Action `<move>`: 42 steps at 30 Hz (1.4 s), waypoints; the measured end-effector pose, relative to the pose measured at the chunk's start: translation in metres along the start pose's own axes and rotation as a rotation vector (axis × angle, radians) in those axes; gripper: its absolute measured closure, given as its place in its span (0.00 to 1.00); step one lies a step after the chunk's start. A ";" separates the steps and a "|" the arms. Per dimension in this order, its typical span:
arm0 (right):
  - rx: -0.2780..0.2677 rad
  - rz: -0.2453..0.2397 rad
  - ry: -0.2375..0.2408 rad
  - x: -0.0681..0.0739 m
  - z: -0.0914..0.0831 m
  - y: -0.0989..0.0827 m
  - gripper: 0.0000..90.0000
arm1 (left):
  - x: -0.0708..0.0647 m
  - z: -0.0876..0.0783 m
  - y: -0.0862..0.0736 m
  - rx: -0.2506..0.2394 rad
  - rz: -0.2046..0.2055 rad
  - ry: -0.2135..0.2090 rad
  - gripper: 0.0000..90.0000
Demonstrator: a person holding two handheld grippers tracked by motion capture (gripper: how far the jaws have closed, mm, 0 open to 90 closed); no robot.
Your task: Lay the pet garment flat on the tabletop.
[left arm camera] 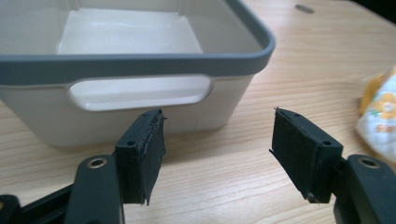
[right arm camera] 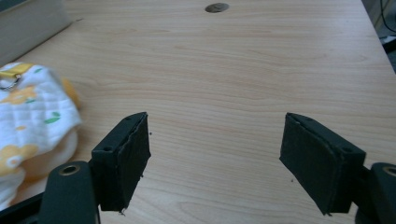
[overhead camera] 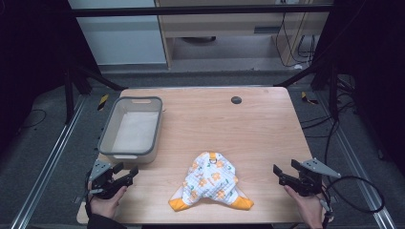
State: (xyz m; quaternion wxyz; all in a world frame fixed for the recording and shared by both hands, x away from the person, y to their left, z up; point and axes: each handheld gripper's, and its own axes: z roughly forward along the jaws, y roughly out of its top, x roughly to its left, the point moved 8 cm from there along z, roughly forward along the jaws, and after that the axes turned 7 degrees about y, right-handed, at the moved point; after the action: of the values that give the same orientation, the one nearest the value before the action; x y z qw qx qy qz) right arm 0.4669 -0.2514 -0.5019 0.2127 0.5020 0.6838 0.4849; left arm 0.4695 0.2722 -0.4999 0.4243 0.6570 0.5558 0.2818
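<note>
A white quilted cloth (overhead camera: 211, 182) with orange flowers and orange corners lies crumpled near the table's front edge, at the middle. Its edge appears at the right of the left gripper view as the cloth (left arm camera: 380, 119) and at the left of the right gripper view as the cloth (right arm camera: 32, 116). My left gripper (overhead camera: 125, 172) is held open at the front left, just in front of the bin, nothing between its jaws. My right gripper (overhead camera: 284, 172) is held open at the front right, apart from the cloth, over bare wood.
A white plastic bin (overhead camera: 132, 128) with a grey rim (left arm camera: 140, 60) stands at the table's left, empty inside. A small dark round hole (overhead camera: 236, 99) sits near the far edge. The wooden table (overhead camera: 258, 133) ends in dark floor with cables on the right.
</note>
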 end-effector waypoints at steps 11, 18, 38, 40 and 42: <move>0.017 -0.037 0.107 0.027 0.007 0.004 0.28 | -0.020 -0.006 0.002 -0.001 0.072 -0.028 0.43; 0.022 -0.044 0.175 0.039 0.014 0.015 0.27 | -0.038 -0.006 0.008 -0.003 0.105 -0.069 0.43; -0.029 -0.095 0.226 0.050 0.022 0.066 0.29 | -0.073 0.005 0.055 -0.063 0.155 -0.138 0.41; -0.032 -0.116 0.231 0.055 0.026 0.072 0.29 | -0.085 0.011 0.061 -0.062 0.179 -0.153 0.40; -0.032 -0.123 0.235 0.057 0.028 0.073 0.30 | -0.088 0.013 0.062 -0.061 0.183 -0.159 0.40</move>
State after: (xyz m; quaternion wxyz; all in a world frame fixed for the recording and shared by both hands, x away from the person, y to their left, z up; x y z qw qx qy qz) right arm 0.5009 -0.1864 -0.4391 0.1685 0.3957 0.7255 0.5374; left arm 0.4913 0.1821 -0.4433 0.4594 0.7119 0.4493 0.2834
